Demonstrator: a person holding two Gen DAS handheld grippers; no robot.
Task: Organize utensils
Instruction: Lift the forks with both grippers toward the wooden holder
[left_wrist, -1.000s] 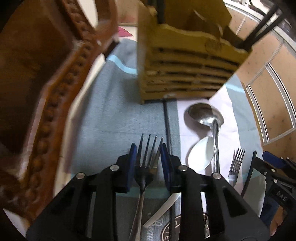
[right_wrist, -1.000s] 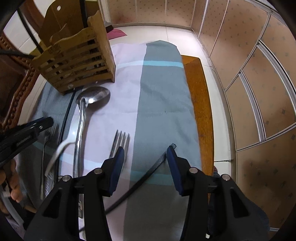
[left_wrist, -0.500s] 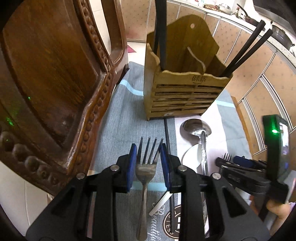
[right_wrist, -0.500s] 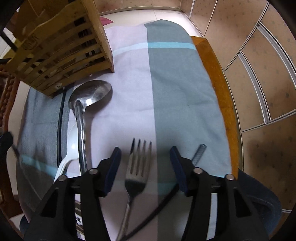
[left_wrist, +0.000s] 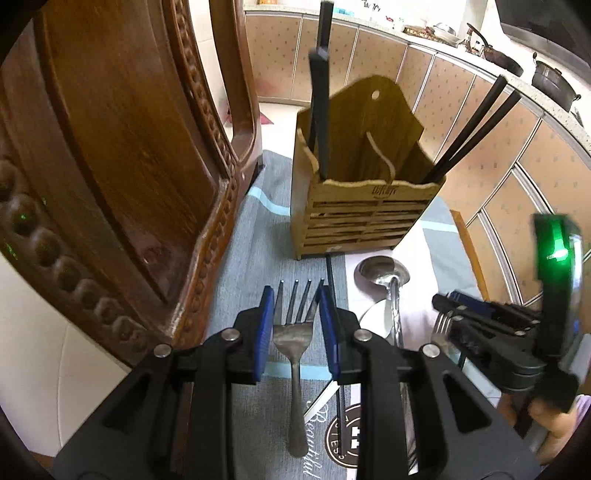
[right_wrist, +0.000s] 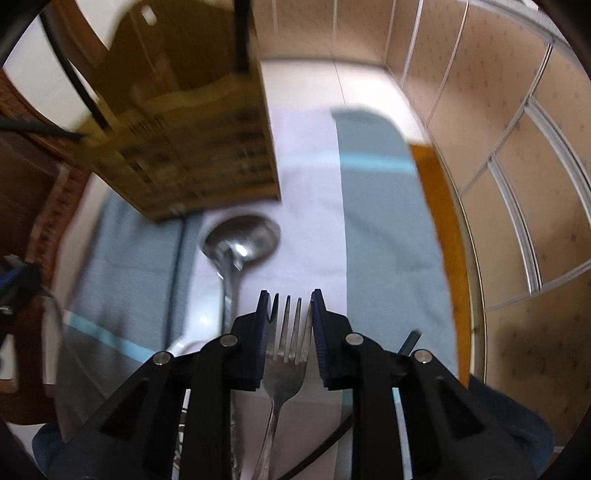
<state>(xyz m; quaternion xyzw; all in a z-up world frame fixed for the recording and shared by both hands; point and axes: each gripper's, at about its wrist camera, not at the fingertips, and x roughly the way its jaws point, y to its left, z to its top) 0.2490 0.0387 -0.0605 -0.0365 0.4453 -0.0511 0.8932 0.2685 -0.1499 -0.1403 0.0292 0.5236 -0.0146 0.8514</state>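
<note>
From my left claw (left_wrist: 295, 314), I look down on a fork (left_wrist: 293, 343) clenched between my blue pads (left_wrist: 263, 332), tines forward and handle hanging back over the grey cloth (left_wrist: 243, 295). Ahead stands the wooden caddy (left_wrist: 365, 218), upright on the cloth, with black chopsticks (left_wrist: 320, 107) sticking out of its left compartment and another pair leaning out of the right. A ladle (left_wrist: 384, 271) lies just in front of the caddy, bowl toward it, and a white spoon (left_wrist: 375, 323) lies beside its handle. A carved chair (left_wrist: 122, 166) fills the left side. At right, my other claw reaches in with a green light on its body, and fork tines show at its tip.

From my right claw (right_wrist: 287, 325), the picture is blurred. My jaws have just been closing, and a second fork (right_wrist: 285, 365) now sits gripped between the pads, tines forward, over the pale stripe of the cloth. The ladle lies to the left, its bowl near the caddy's foot. A black chopstick end (right_wrist: 410, 341) pokes out just right of my finger.
</note>
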